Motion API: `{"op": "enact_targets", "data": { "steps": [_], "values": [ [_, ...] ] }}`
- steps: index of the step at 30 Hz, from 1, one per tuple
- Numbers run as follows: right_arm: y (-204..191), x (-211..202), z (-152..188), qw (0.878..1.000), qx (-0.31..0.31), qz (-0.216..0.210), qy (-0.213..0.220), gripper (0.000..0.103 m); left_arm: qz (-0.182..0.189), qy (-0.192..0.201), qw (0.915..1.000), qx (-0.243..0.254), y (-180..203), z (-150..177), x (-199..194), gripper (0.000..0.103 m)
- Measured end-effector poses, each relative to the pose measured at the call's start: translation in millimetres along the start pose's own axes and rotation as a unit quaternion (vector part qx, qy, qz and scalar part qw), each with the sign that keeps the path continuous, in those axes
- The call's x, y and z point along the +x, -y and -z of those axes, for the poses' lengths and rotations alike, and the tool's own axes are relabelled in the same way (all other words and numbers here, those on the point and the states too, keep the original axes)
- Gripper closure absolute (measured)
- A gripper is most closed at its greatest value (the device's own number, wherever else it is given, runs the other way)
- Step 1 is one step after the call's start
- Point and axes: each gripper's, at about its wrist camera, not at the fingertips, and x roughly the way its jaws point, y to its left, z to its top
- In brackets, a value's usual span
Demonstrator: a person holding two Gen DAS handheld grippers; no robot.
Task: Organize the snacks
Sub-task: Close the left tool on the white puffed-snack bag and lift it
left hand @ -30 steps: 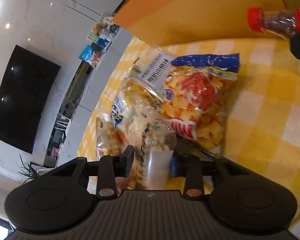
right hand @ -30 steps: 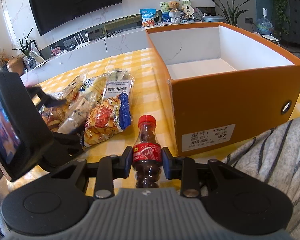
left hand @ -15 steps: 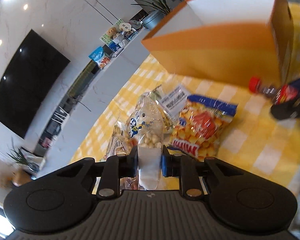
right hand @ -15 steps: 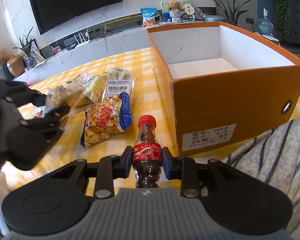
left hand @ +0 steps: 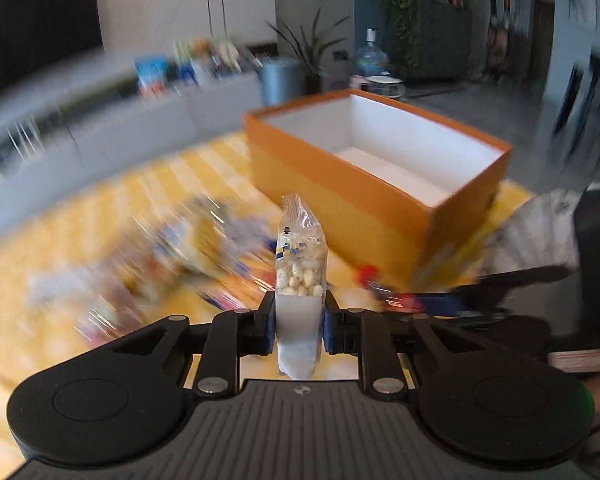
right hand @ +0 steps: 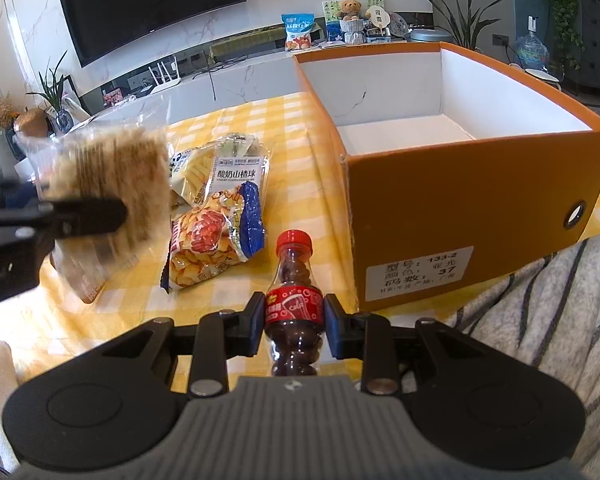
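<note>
My left gripper [left hand: 299, 322] is shut on a clear bag of pale puffed snacks [left hand: 300, 272], held upright above the table. In the right wrist view that bag [right hand: 112, 184] shows blurred at the left, raised over the pile, with the left gripper [right hand: 80, 214] on it. My right gripper [right hand: 294, 316] is shut on a small cola-shaped candy bottle [right hand: 294, 264] with a red cap. The open orange box [right hand: 472, 200] stands empty to the right, with white walls inside; in the left wrist view the box [left hand: 340, 200] is ahead. Two snack bags [right hand: 212, 248] lie on the cloth.
A yellow checked tablecloth [right hand: 300, 152] covers the table. A grey striped cloth [right hand: 540, 320] lies by the box's near corner. Behind the table run a white counter with packets and a teddy bear [right hand: 350, 10], a wall television and plants.
The left gripper closed on the puffed-snack bag, lifted it off the pile and rolled upright, swinging toward the orange box. The right gripper and its bottle stayed still.
</note>
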Motion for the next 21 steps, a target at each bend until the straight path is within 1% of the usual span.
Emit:
{"op": "enact_targets", "data": {
  "steps": [1, 2, 3, 6, 9, 10, 13, 15, 16, 18, 21],
  "values": [
    [-0.2, 0.6, 0.4, 1.0, -0.001, 0.0, -0.001, 0.073, 0.019, -0.006, 0.9996, -0.02, -5.6, 2.8, 4.3, 0.079],
    [-0.5, 1.2, 0.5, 1.0, -0.002, 0.001, -0.002, 0.073, 0.027, -0.012, 0.9989, -0.037, -9.7, 6.8, 9.0, 0.079],
    [-0.7, 1.7, 0.4, 1.0, -0.003, 0.002, -0.002, 0.073, 0.027, -0.018, 0.9985, -0.045, -12.6, 9.6, 13.9, 0.079],
    [-1.6, 2.9, 0.3, 1.0, -0.005, 0.006, -0.004, 0.073, 0.013, -0.024, 0.9985, -0.048, -16.3, 18.3, 23.7, 0.079],
    [-2.5, 3.1, 0.0, 1.0, -0.007, 0.008, -0.005, 0.074, 0.02, -0.01, 0.9985, -0.049, -21.8, 22.4, 24.1, 0.079],
    [-2.4, 2.9, -0.1, 1.0, -0.007, 0.009, -0.005, 0.074, 0.018, -0.012, 0.9982, -0.056, -23.9, 22.4, 26.6, 0.078],
    [-2.7, 3.1, 0.0, 1.0, -0.008, 0.009, -0.005, 0.073, 0.014, -0.016, 0.9964, -0.082, -32.0, 21.8, 31.5, 0.075],
    [-2.4, 2.9, 0.0, 1.0, -0.007, 0.009, -0.005, 0.073, 0.0, -0.012, 0.9963, -0.085, -31.4, 24.3, 35.9, 0.07],
    [-2.3, 2.8, 0.3, 1.0, -0.008, 0.009, -0.005, 0.073, -0.008, -0.01, 0.9963, -0.085, -31.6, 25.0, 37.1, 0.069],
    [-2.7, 2.6, 0.2, 1.0, -0.009, 0.011, -0.006, 0.073, -0.008, -0.008, 0.9958, -0.091, -33.3, 25.6, 39.5, 0.068],
    [-3.1, 1.8, 0.0, 1.0, -0.01, 0.011, -0.006, 0.074, -0.006, -0.001, 0.9952, -0.097, -35.0, 24.4, 35.3, 0.071]
  ]
}}
